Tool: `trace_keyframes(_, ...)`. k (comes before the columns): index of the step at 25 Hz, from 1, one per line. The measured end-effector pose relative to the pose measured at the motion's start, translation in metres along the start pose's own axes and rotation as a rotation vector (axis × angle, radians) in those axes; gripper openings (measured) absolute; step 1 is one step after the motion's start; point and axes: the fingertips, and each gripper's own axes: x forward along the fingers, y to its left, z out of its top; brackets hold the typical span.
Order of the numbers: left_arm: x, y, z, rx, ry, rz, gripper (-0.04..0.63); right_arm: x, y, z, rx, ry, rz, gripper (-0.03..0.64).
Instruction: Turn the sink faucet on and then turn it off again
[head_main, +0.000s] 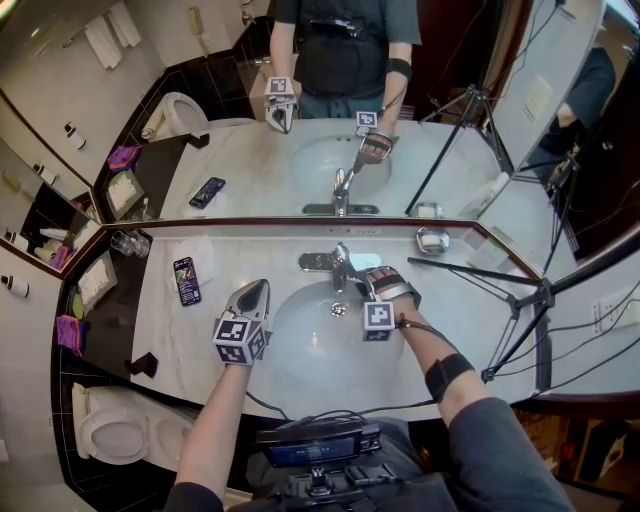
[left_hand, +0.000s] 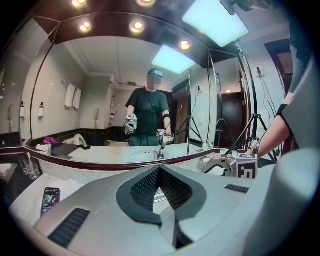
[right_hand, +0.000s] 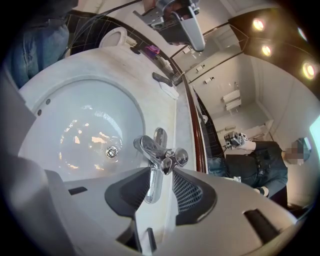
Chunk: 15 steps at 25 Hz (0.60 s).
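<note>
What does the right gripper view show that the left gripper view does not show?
Only the right gripper view: the sink basin with its drain, and the faucet lever standing between the right tongs, which are apart. Only the left gripper view: the left tongs, shut and empty, the marker cube of the right tongs, and a tripod. Both: the marble counter, the mirror and the person's reflection.

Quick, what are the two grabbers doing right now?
Left gripper: closed, holding nothing.
Right gripper: open, with the faucet handle between its jaws, not squeezed.
</note>
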Motion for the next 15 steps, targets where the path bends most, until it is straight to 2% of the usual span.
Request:
trace_keyframes(4, -0.004, -0.005, -0.003, -0.002, -0.002, -0.008, -0.005, -0.022, -0.017, -0.003, 0.206, -0.026, -0.045, 0.140)
trace_keyframes(11, -0.012, -0.012, -0.008, -0.002, -0.003, -0.024, -0.005, -0.059, -0.040, -0.005, 0.474, -0.076, -0.135, 0.051)
trace_keyframes(15, -0.015, -0.015, -0.009, 0.001, -0.002, -0.031, -0.005, -0.075, -0.040, -0.008, 0.624, -0.105, -0.152, 0.020)
